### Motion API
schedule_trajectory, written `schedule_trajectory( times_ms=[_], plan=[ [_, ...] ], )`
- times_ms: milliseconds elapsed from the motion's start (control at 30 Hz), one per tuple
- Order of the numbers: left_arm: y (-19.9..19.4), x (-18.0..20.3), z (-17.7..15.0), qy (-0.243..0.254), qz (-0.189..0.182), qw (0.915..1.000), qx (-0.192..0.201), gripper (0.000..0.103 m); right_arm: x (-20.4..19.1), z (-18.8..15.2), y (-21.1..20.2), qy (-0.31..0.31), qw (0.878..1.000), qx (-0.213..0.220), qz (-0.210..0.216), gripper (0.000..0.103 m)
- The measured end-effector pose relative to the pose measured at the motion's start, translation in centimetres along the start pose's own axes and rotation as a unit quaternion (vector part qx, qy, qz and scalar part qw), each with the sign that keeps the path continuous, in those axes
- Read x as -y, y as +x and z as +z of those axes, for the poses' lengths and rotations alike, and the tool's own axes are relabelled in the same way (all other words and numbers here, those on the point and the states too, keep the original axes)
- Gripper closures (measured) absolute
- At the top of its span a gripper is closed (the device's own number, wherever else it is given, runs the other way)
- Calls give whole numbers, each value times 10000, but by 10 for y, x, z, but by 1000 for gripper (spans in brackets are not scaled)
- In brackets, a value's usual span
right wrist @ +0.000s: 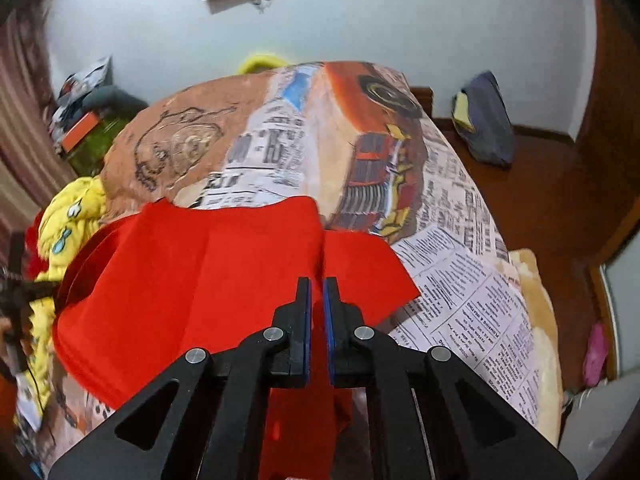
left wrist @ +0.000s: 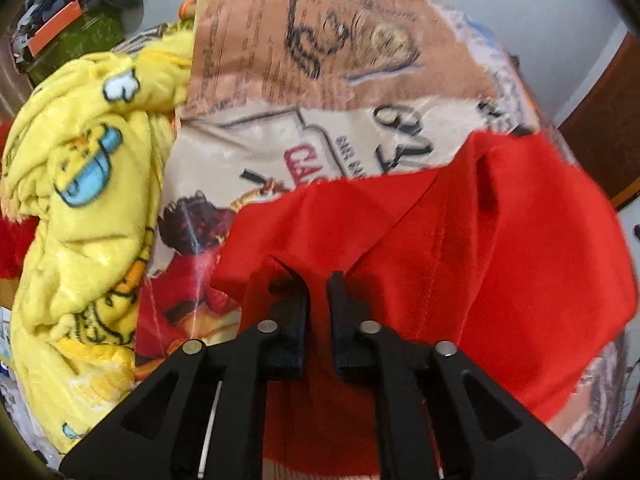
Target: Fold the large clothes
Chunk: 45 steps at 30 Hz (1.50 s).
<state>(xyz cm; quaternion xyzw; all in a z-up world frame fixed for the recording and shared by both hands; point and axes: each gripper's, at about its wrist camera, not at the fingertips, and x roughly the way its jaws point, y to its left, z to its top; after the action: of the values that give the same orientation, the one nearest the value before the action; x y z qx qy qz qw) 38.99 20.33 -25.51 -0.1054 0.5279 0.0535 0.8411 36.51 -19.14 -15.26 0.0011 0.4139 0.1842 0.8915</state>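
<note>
A large red garment [left wrist: 460, 240] lies spread over a bed with a newspaper-print cover [left wrist: 320, 60]. My left gripper [left wrist: 319, 280] is shut on a fold of the red cloth, which runs up between its black fingers. In the right wrist view the same red garment [right wrist: 192, 280] stretches to the left, lifted off the bed cover [right wrist: 460, 280]. My right gripper [right wrist: 317, 284] is shut on its right edge, with cloth pinched between the blue pads and hanging below.
A crumpled yellow cartoon blanket [left wrist: 88, 200] lies on the bed's left side. A green box with clutter [left wrist: 72, 36] stands behind it. A wooden floor [right wrist: 560, 200] with a dark bag [right wrist: 488, 120] lies to the right of the bed.
</note>
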Motion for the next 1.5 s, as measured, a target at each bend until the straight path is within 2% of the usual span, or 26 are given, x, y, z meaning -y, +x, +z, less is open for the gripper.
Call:
schedule_trajectory(
  times_ms=[100, 133, 167, 200, 233, 300, 433, 700, 933, 1033, 1067, 1100, 1167, 1200, 1267, 1300, 1333, 1400, 1500],
  plan=[
    [-37, -3, 8, -90, -268, 9989, 375, 56, -6, 1, -5, -68, 9999, 47, 94, 97],
    [-52, -4, 11, -107, -303, 9978, 576, 50, -8, 1, -6, -61, 9999, 26, 143, 95],
    [-65, -5, 12, -116, -302, 9968, 730, 49, -10, 1, -7, -51, 9998, -18, 179, 92],
    [-77, -7, 14, -137, -298, 9959, 847, 48, -13, 0, -8, -48, 9998, -55, 185, 82],
    [-85, -8, 16, -169, -298, 9952, 920, 45, -15, -1, -8, -54, 9998, -65, 175, 65],
    [-100, -14, 15, -264, -325, 9934, 1064, 42, -20, -4, -11, -73, 9999, -11, 82, 44],
    [-101, -20, 7, -189, -122, 9949, 979, 40, -31, -8, -17, -126, 9999, 63, 83, 41],
    [-33, -23, -12, 163, 77, 9995, 260, 40, -36, -7, 3, -276, 9993, -231, 52, 40],
    [17, -16, 13, 515, 152, 9985, 68, 40, -13, 18, 48, 130, 9976, -666, 105, 40],
    [34, -18, 29, 455, -132, 9989, 15, 44, -3, 28, 67, 261, 9965, -768, 193, 40],
    [38, -19, 33, 409, -234, 9989, 19, 47, -1, 29, 73, 270, 9961, -816, 208, 40],
    [40, -20, 36, 379, -296, 9988, 23, 55, 2, 32, 83, 280, 9952, -903, 240, 40],
    [46, -22, 43, 279, -490, 9984, -7, 76, 4, 32, 91, 345, 9944, -952, 290, 51],
    [47, -22, 44, 253, -514, 9984, -23, 92, 4, 32, 94, 414, 9939, -953, 362, 63],
    [47, -23, 48, 240, -427, 9988, 57, 96, 3, 31, 93, 509, 9936, -869, 514, 75],
    [45, -23, 49, 263, -387, 9988, 129, 98, 0, 31, 90, 458, 9943, -788, 557, 89],
    [38, -22, 51, 264, -317, 9988, 272, 98, -3, 31, 87, 386, 9948, -741, 588, 98],
    [21, -23, 56, 196, -310, 9980, 508, 98, -13, 31, 75, 141, 9980, -502, 345, 98],
    [-8, -27, 66, 89, -352, 9954, 887, 98, -13, 36, 60, 113, 9989, -324, 327, 99]
  ],
)
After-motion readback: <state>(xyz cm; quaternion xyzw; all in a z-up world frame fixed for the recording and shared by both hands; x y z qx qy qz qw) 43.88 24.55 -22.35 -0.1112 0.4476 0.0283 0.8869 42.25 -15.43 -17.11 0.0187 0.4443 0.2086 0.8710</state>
